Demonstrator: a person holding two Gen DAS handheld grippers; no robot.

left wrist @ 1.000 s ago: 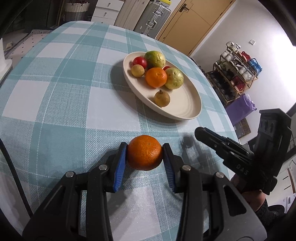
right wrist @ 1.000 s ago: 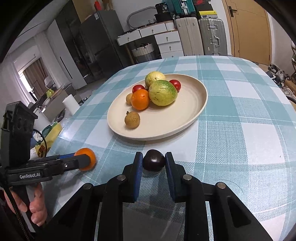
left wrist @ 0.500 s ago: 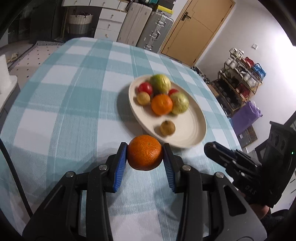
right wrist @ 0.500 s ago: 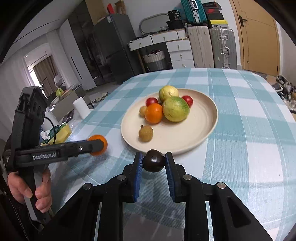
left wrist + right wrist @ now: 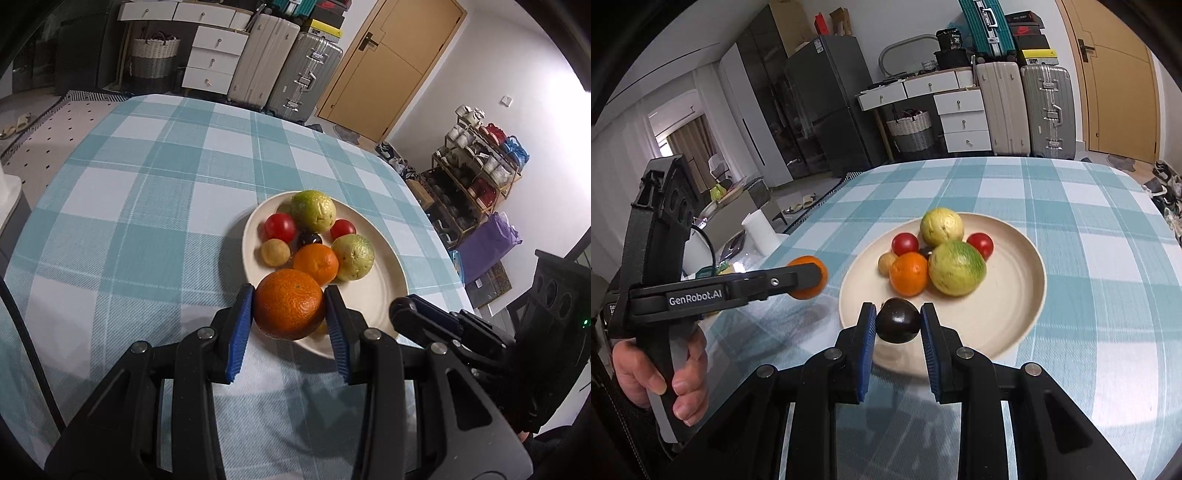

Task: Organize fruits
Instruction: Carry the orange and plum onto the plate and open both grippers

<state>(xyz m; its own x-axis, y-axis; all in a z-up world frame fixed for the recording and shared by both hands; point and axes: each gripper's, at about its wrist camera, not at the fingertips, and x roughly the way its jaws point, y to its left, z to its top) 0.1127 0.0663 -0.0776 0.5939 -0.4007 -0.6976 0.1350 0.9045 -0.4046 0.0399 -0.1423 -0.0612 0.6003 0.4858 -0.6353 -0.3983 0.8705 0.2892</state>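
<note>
The left gripper (image 5: 290, 325) is clamped on an orange (image 5: 289, 303), its blue ribbed pads (image 5: 240, 328) pressed to either side of the fruit, which is held in the air at the near rim of the plate (image 5: 391, 273). The right gripper (image 5: 898, 328) is closed on a dark fruit (image 5: 898, 320), smooth, glossy and nearly black, gripped between the same kind of blue pads (image 5: 867, 343) over the plate's near edge.

The plate is a wide, shallow, cream dish with a matte surface, lying flat on a table under a teal and white checked cloth (image 5: 147, 206). In it sit two yellow-green fruits with rough, dimpled skin (image 5: 313, 211) (image 5: 354, 257), two shiny red tomatoes (image 5: 280, 226) (image 5: 342, 229), a second orange (image 5: 316, 263), a small round tan fruit (image 5: 275, 252) and a small dark glossy fruit (image 5: 309, 239) in the middle of the group. They are clustered together at the far half of the plate, most of them touching a neighbour; the near half is bare.

The held orange is round with pebbled skin, and its stem dimple faces up and toward the left wrist camera. The dark fruit is slightly egg-shaped, its long axis running across between the pads.

In the right wrist view a hand (image 5: 661, 373) grips the black handle of the left gripper.
</note>
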